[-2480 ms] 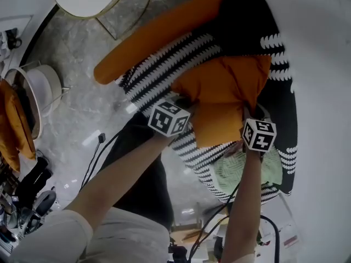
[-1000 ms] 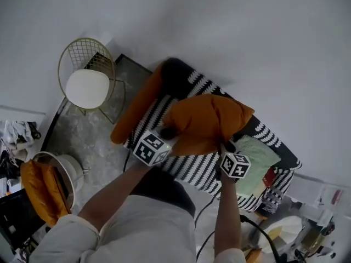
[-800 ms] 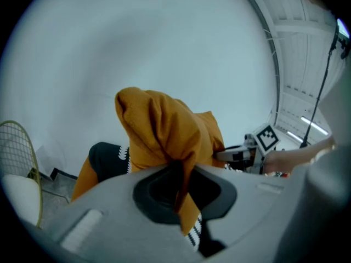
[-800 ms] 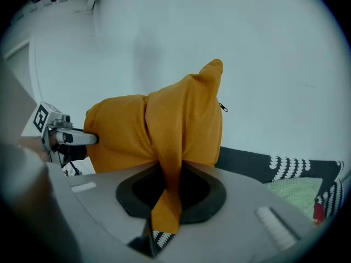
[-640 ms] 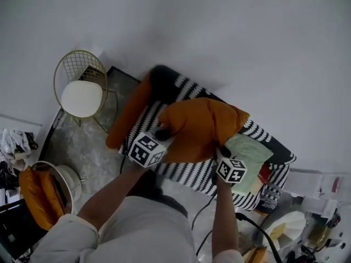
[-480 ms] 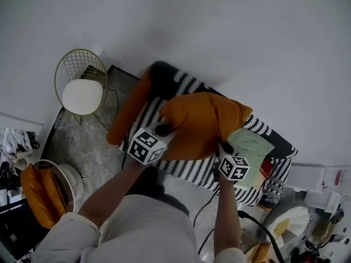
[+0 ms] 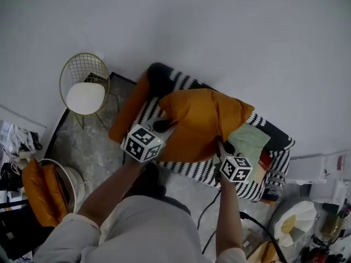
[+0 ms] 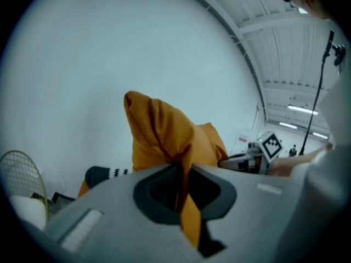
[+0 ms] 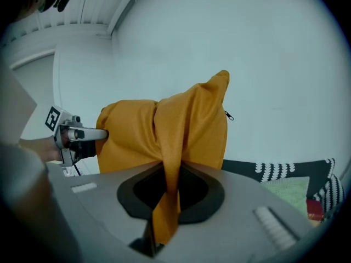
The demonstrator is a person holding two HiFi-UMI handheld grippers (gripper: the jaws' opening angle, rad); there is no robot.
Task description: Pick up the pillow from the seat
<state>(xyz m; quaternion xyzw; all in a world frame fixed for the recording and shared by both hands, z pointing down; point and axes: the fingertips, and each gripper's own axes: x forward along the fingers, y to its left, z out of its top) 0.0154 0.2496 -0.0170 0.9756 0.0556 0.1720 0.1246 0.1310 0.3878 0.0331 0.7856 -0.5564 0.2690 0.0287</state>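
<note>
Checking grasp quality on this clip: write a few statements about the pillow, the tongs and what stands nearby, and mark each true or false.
1. The left tongs and the right tongs are each shut on the orange fabric pillow. True.
2. The pillow lies flat on the black-and-white striped seat. False: it hangs bunched from the two tongs, held up.
3. A pale green cushion lies on the seat, near the right tongs. True.
4. The gold wire chair has an orange pad. False: its round pad is white.
</note>
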